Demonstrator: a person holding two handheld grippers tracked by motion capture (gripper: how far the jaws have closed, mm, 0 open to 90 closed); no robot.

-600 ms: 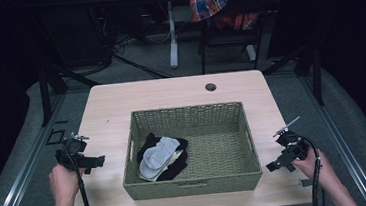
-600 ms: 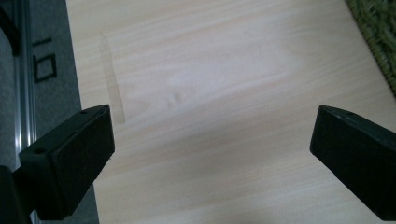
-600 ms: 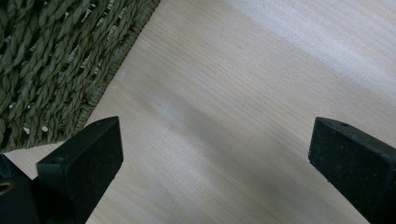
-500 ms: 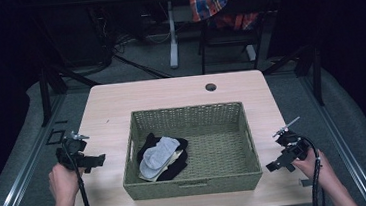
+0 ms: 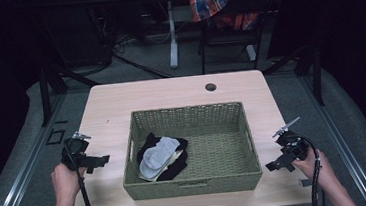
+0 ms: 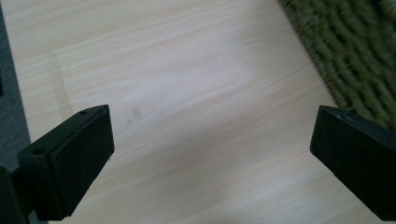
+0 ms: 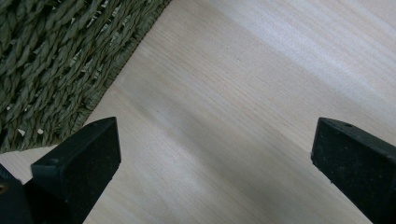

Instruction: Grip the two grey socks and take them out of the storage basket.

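The grey and black soft socks [image 5: 161, 156] (light, limp, judged easily pinched at a raised fold) are piled lower left in the green woven basket [image 5: 241, 128]; the left gripper [image 5: 96, 162] and right gripper [image 5: 275, 164] are held wide open, empty.

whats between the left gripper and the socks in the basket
In the high view, a strip of bare table and the basket's left wall separate the left gripper from the socks.

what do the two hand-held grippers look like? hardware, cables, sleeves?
Both are black. The left hand-held gripper has a small grey plate on top and a black cable trailing toward the person. The right hand-held gripper has the same plate and a looping black cable. Jaws are blocky, with flat matte pads. Forearms are bare, no sleeves.
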